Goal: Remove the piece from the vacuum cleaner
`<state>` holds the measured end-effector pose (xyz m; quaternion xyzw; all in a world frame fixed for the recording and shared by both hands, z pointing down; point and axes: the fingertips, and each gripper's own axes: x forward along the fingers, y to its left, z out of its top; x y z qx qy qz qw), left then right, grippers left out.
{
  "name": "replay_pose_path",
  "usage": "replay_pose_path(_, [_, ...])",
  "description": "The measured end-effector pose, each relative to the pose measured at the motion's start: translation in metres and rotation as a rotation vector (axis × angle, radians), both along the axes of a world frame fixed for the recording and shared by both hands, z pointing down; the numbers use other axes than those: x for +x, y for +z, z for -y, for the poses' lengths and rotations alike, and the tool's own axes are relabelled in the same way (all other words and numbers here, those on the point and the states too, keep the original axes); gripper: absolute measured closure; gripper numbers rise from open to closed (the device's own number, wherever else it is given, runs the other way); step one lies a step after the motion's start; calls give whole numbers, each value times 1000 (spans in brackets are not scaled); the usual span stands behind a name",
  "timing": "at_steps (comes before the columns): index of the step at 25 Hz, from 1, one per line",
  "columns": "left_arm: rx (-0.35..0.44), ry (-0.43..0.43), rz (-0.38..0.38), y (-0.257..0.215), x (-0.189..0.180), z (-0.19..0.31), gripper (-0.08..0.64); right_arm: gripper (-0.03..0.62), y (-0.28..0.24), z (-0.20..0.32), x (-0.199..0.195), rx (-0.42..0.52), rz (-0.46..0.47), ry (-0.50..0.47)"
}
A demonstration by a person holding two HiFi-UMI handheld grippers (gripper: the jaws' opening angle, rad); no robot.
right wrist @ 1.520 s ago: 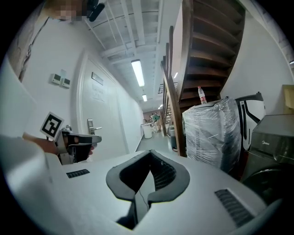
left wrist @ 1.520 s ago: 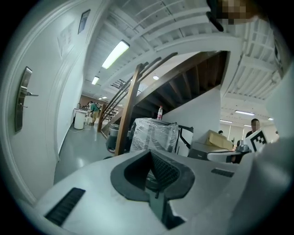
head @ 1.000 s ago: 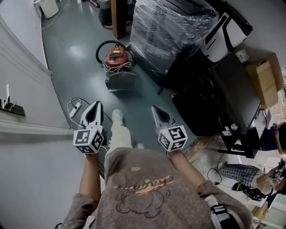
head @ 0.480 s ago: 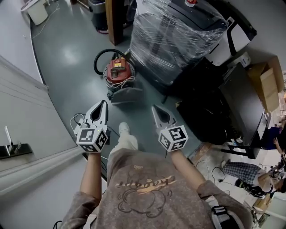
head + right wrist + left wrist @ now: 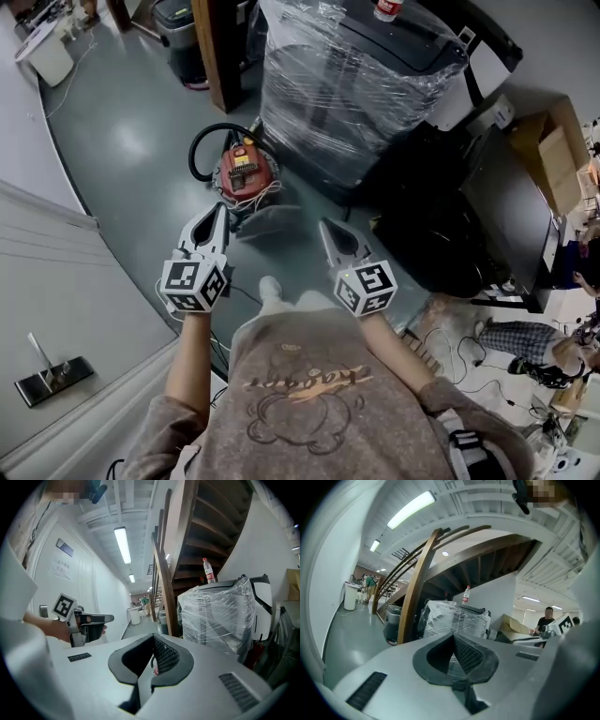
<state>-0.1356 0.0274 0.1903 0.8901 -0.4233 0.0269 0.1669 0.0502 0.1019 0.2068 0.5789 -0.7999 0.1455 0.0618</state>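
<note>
A small red canister vacuum cleaner [image 5: 246,172] stands on the grey floor ahead of me, with a black hose [image 5: 201,147] looped at its left and a grey floor nozzle [image 5: 269,219] lying in front of it. My left gripper [image 5: 217,212] is held just short of the vacuum, jaws shut and empty. My right gripper [image 5: 324,226] hovers to the right of the nozzle, also shut and empty. In the right gripper view a sliver of red [image 5: 154,669] shows through the jaws [image 5: 152,644], and the left gripper [image 5: 89,619] shows at the left.
A large plastic-wrapped machine [image 5: 352,70] stands right behind the vacuum, with a wooden post [image 5: 214,52] and a bin [image 5: 178,33] beyond. Dark equipment [image 5: 441,234] and a cardboard box [image 5: 553,155] crowd the right. A white wall panel [image 5: 66,281] runs along the left.
I have walked forward: the vacuum cleaner sits closer, now just beyond both gripper tips. Both grippers stayed shut and level in front of me.
</note>
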Motion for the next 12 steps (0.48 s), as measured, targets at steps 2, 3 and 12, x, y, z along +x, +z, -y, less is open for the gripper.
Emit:
replay_pose_path(2, [-2, 9, 7, 0, 2, 7, 558, 594, -3, 7, 1, 2, -3, 2])
replay_pose_path(3, [0, 15, 12, -1, 4, 11, 558, 594, -4, 11, 2, 3, -4, 2])
replay_pose_path(12, [-6, 36, 22, -1, 16, 31, 558, 593, -11, 47, 6, 16, 7, -26])
